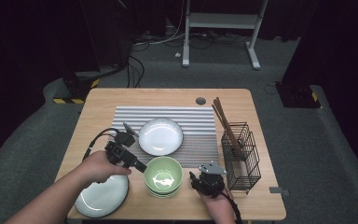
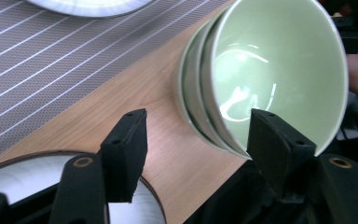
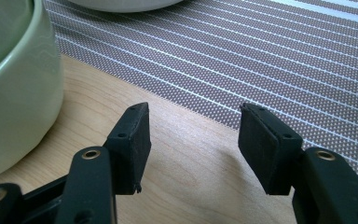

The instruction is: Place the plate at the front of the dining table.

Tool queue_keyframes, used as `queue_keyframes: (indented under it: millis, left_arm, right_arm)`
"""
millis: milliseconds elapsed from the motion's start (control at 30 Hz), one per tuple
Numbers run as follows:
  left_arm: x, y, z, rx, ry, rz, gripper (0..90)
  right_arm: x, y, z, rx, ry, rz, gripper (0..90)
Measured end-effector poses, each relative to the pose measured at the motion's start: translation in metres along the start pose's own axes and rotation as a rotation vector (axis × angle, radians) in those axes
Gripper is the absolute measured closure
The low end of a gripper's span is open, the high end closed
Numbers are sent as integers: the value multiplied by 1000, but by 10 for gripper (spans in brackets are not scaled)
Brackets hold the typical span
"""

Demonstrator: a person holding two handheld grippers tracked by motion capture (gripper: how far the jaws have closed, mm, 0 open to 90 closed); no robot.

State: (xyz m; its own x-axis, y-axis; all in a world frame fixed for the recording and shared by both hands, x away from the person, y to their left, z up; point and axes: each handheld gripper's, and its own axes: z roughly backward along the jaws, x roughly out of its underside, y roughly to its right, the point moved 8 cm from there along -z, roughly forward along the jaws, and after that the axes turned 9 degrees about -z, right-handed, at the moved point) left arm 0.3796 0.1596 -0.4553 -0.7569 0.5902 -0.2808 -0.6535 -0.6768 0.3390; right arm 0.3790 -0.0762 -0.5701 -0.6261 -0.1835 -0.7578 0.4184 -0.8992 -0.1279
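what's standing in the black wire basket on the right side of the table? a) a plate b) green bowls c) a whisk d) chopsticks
d: a bundle of brown chopsticks leans out of the wire basket, while the stack of green bowls sits on the table to the basket's left, in front of the white plate on the striped mat.

Green bowls point(image 1: 163, 176): a stack, about three
White plates point(image 1: 161, 136): two
Striped placemat point(image 1: 200, 126): one
Wire cutlery rack point(image 1: 241, 156): one
Chopsticks point(image 1: 223, 121): one bundle
Grippers: two
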Motion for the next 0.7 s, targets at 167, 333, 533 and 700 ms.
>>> queue_keyframes:
  millis: [167,333,533,700]
  left_arm:
    - [-6,5,-2,-5,0,-12,441]
    - [-8,9,-6,-19,-22,-45,487]
    - [-15,8,-12,-21,-16,-40,554]
    - [-19,8,-19,-20,-36,-38,631]
  right_arm:
    - [1,-1,0,2,-3,3,438]
    - [0,0,0,8,1,8,447]
    - [2,-2,-2,9,-6,13,448]
    - [2,-1,-3,8,-6,11,449]
